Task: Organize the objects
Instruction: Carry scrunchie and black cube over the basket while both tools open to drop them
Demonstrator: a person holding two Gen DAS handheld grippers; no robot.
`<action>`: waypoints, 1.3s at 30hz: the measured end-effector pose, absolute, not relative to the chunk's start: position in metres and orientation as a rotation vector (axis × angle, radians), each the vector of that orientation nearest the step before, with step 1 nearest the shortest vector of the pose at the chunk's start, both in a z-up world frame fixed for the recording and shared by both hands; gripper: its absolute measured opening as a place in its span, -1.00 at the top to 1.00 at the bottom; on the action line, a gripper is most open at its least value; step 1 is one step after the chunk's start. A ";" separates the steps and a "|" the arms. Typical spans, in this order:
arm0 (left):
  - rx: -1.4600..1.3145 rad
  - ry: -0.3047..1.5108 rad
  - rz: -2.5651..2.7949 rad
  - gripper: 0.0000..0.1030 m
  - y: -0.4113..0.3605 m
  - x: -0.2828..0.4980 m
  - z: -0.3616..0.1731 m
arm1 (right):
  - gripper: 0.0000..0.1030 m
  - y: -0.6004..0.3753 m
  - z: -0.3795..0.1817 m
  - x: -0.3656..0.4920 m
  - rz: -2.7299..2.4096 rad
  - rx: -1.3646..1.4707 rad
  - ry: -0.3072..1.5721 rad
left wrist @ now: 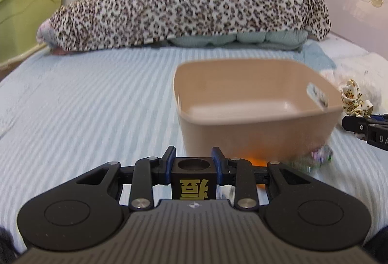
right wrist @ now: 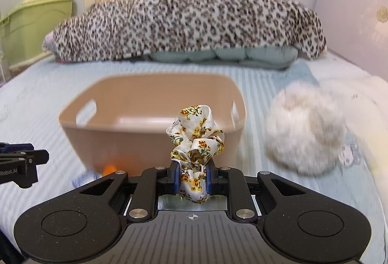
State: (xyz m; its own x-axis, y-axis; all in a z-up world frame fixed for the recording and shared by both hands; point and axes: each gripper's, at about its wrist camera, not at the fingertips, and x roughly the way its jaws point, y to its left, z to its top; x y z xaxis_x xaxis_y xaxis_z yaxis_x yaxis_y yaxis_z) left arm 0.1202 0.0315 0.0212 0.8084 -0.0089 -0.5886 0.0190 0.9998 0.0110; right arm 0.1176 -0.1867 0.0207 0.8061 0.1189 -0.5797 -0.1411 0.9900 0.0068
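Observation:
A beige plastic bin (left wrist: 257, 138) with handle slots stands on the striped bed; it also shows in the right wrist view (right wrist: 126, 138) and looks empty. My left gripper (left wrist: 194, 168) is shut on a black cube (left wrist: 194, 179) with a round hole on top and a gold character on its face, held just before the bin's near left side. My right gripper (right wrist: 192, 179) is shut on a floral fabric scrunchie (right wrist: 196, 140), held in front of the bin's near wall. The right gripper with the scrunchie (left wrist: 355, 100) also shows at the left wrist view's right edge.
A fluffy white ball (right wrist: 305, 133) lies right of the bin. A small orange object (right wrist: 109, 169) and a blurred multicoloured item (left wrist: 322, 157) lie at the bin's base. A leopard-print quilt (left wrist: 184, 7) is piled at the far end. Green and cream storage boxes (right wrist: 31, 14) stand at left.

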 end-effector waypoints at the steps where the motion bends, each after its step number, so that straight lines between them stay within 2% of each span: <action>1: 0.011 0.616 -0.015 0.34 0.031 0.126 0.026 | 0.65 -0.186 0.025 0.122 0.140 -0.038 0.605; 12: 0.057 0.596 -0.003 0.34 0.001 0.218 0.037 | 0.66 -0.165 0.044 0.189 0.140 -0.065 0.549; 25: 0.180 0.791 -0.032 0.34 -0.021 0.270 -0.024 | 0.61 -0.145 0.001 0.248 0.137 -0.135 0.717; 27: 0.174 0.801 -0.048 0.34 -0.021 0.267 -0.026 | 0.29 -0.143 -0.007 0.247 0.131 -0.145 0.736; 29: 0.177 0.787 -0.068 0.19 -0.020 0.261 -0.023 | 0.12 -0.144 -0.011 0.243 0.124 -0.145 0.737; 30: 0.185 0.779 -0.072 -0.04 -0.020 0.258 -0.020 | -0.05 -0.145 -0.012 0.242 0.121 -0.144 0.732; 31: 0.191 0.766 -0.069 -0.33 -0.019 0.255 -0.016 | -0.14 -0.145 -0.011 0.238 0.124 -0.144 0.719; 33: 0.185 0.733 -0.066 -0.53 -0.016 0.246 -0.006 | -0.34 -0.147 -0.006 0.230 0.122 -0.141 0.696; 37: 0.167 0.708 -0.072 -0.61 -0.008 0.229 0.016 | -0.56 -0.155 0.017 0.212 0.112 -0.119 0.645; 39: 0.157 0.695 -0.067 -0.69 -0.003 0.220 0.025 | -0.77 -0.159 0.029 0.203 0.113 -0.096 0.629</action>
State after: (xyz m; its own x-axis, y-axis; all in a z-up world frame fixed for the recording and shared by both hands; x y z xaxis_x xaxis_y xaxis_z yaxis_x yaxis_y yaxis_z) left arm 0.2197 -0.0032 0.0248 0.7663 -0.0095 -0.6424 0.1138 0.9861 0.1212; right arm 0.2033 -0.1594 0.0295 0.8031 0.0759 -0.5911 -0.1345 0.9893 -0.0556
